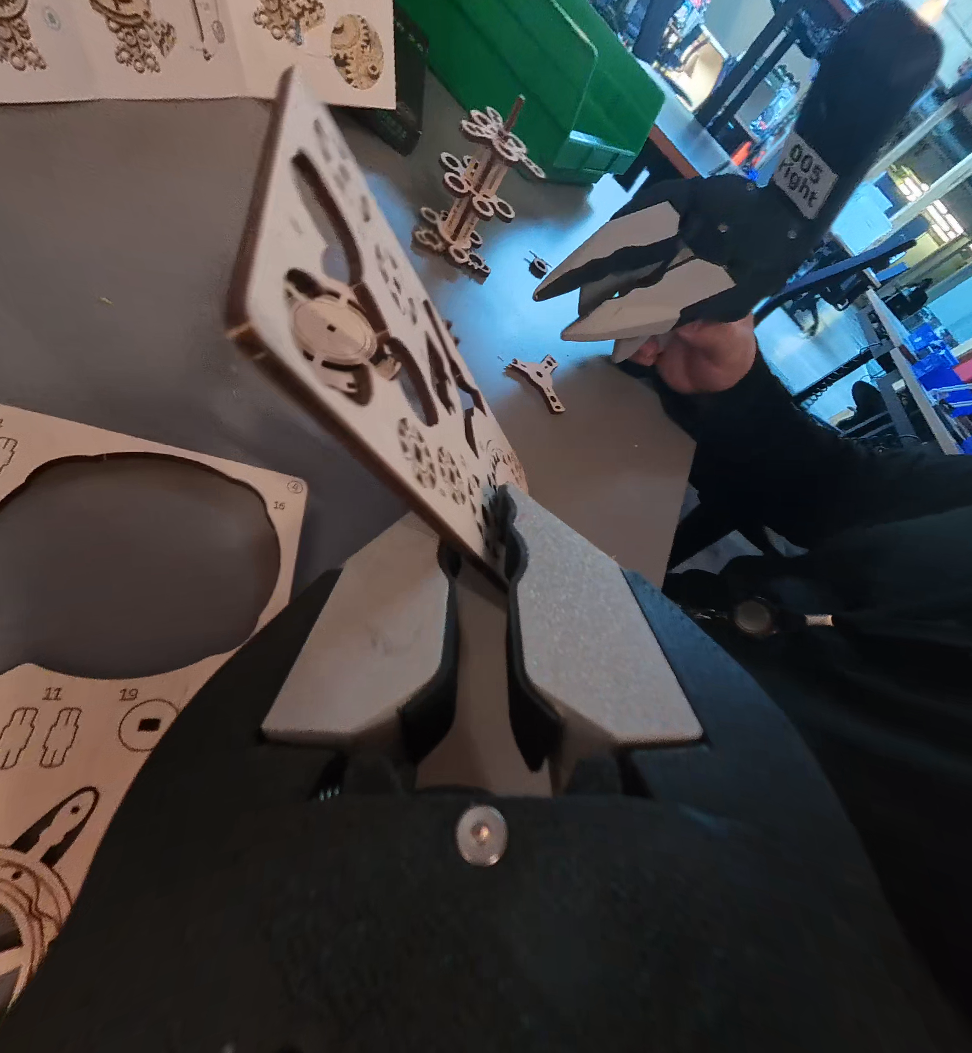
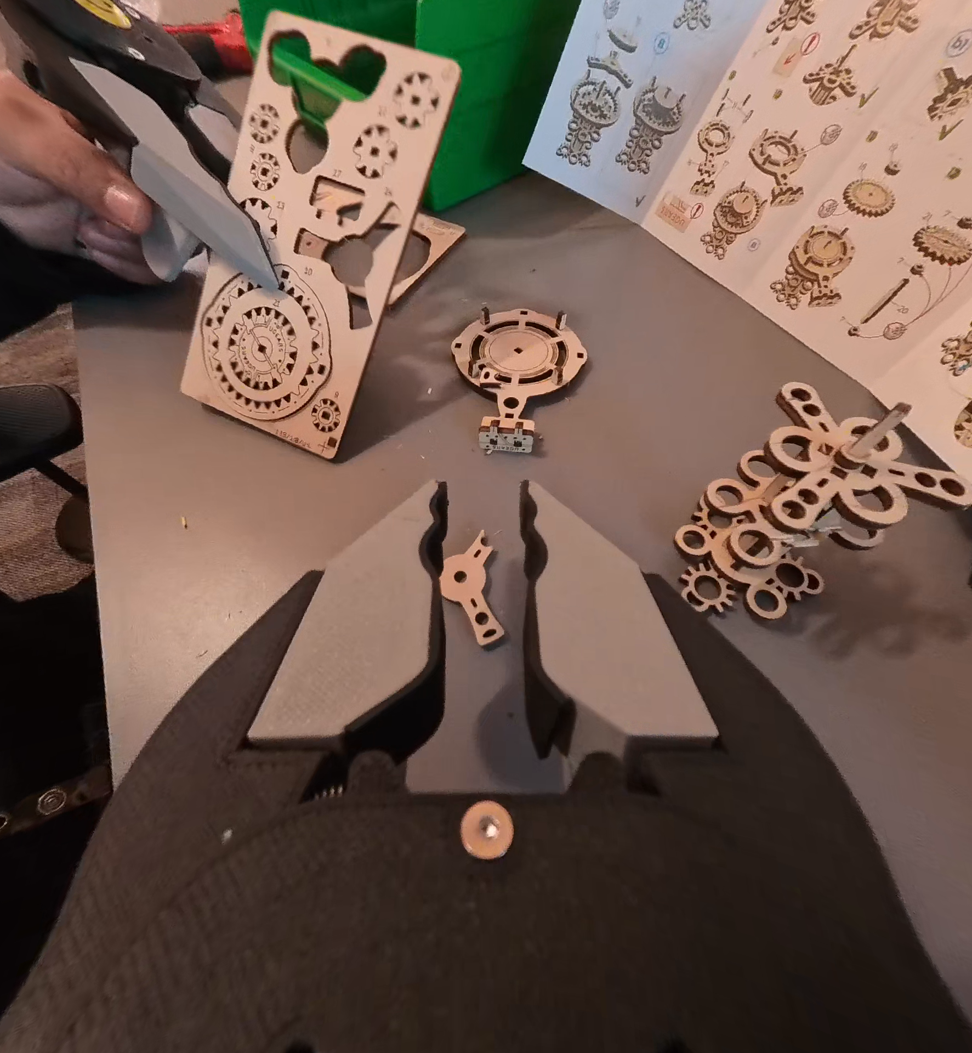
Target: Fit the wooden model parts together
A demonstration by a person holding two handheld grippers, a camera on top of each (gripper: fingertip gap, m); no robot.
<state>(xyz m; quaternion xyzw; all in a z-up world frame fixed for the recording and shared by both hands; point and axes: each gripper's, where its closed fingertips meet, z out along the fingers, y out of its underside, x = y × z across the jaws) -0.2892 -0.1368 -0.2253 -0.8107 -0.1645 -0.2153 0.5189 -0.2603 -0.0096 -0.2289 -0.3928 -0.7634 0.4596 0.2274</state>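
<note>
Above grey table point(image 2: 614, 273), left gripper point(image 1: 497, 527) pinching wooden sheet point(image 2: 324, 239) upright; right gripper point(image 2: 480, 496) hovering agape over small lever piece point(image 2: 472, 587); descend squarely, centring piece.

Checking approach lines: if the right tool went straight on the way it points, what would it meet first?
Probably the small flat wooden piece lying on the table between its open fingers; depth is unclear.

Laser-cut wooden sheet point(image 2: 324, 239) tilted upright; ring-stack assy point(image 2: 802, 513) on table.

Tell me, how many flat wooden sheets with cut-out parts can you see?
2: one sheet held upright by the left gripper, another sheet lying flat on the table behind it. More may be hidden.
</note>
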